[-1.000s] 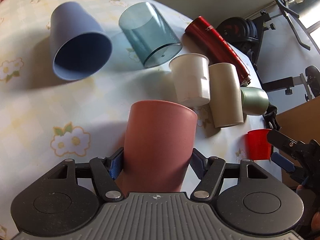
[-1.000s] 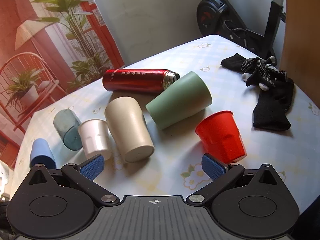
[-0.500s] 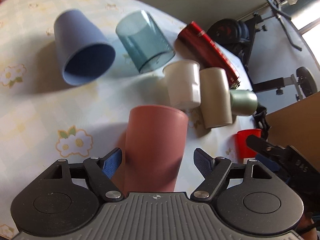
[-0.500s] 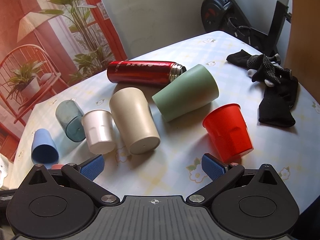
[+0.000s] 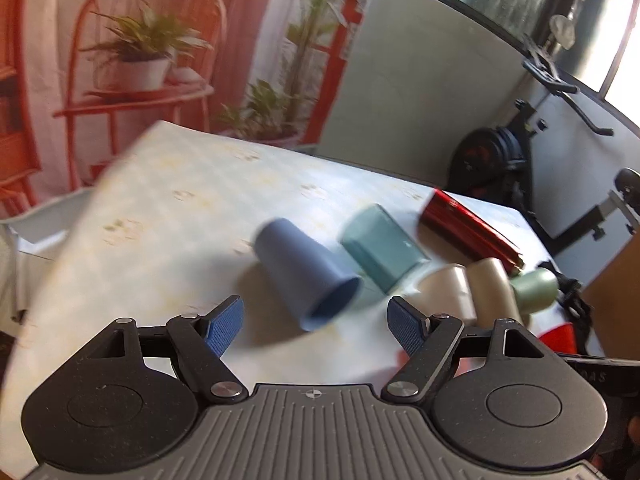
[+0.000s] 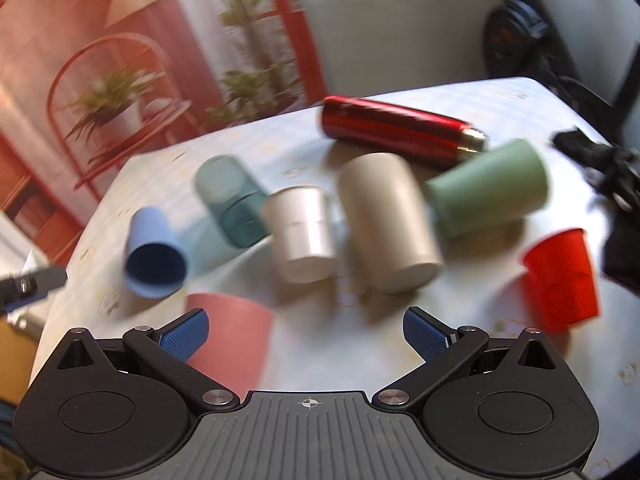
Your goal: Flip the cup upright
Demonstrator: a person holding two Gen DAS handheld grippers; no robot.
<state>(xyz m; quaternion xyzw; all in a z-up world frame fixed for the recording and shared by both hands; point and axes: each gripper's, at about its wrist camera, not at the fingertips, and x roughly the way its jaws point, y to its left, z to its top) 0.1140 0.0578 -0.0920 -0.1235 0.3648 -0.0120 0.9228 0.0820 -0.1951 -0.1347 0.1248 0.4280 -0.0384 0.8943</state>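
Note:
A pink cup (image 6: 232, 332) stands on the table at the near left in the right wrist view, partly behind my right gripper's left finger; it is out of the left wrist view. My left gripper (image 5: 316, 326) is open and empty, raised above the table, with a blue cup (image 5: 306, 274) lying on its side ahead of it. My right gripper (image 6: 306, 338) is open and empty above the table. The blue cup (image 6: 154, 252) also shows at the left in the right wrist view. Both views are blurred.
A teal glass (image 6: 232, 200), white cup (image 6: 302, 236), beige cup (image 6: 390, 224), green cup (image 6: 488, 194) and red flask (image 6: 400, 130) lie on their sides. A red cup (image 6: 560, 280) stands upside down at right. Black gloves (image 6: 616, 188) lie at far right.
My left gripper has let go of the pink cup, opened, and lifted up and back. The right gripper has swung left, bringing the pink cup into its view.

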